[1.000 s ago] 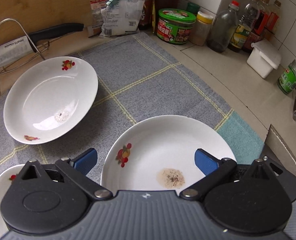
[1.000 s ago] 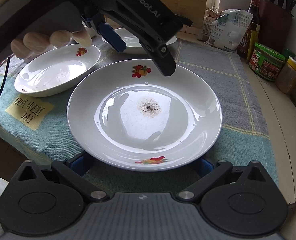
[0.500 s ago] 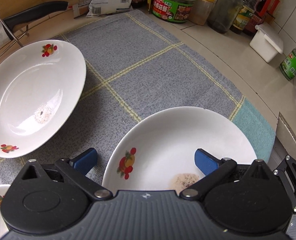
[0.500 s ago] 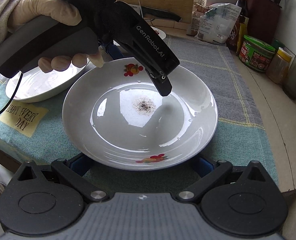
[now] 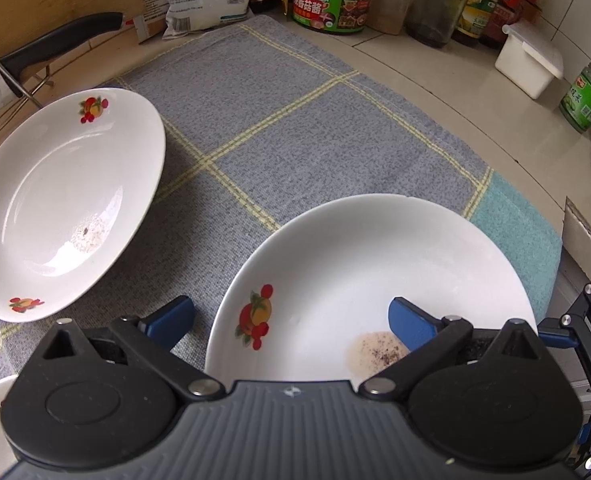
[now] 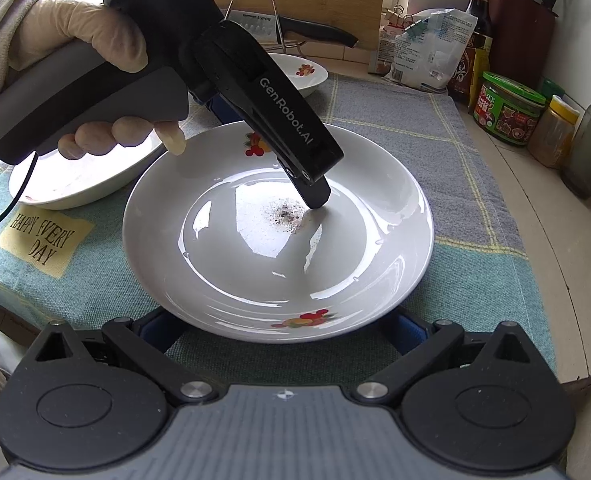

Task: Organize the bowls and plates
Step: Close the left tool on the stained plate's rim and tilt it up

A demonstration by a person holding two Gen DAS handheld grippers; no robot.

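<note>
- The large plate (image 6: pixel 279 248) lies flat on the checked cloth (image 5: pixel 295 128) at frame centre of the right wrist view, with a speckled residue patch (image 6: pixel 283 214) at its middle.
- The left gripper (image 5: pixel 291 320) has its fingers spread wide across the plate's far rim: one blue pad (image 5: pixel 409 322) sits over the plate interior, the other (image 5: pixel 171 320) over the cloth outside. In my judgement this straddle prepares a rim pinch.
- The right gripper (image 6: pixel 279 330) is also spread wide, its pads hidden under the near rim at lower frame, likely to steady or lift that edge.
- A second plate (image 5: pixel 63 196) rests mid-left in the left wrist view, apart from the first, a probable stacking target.
- A gloved hand (image 6: pixel 75 40) holds the left gripper's handle, upper left.
</note>
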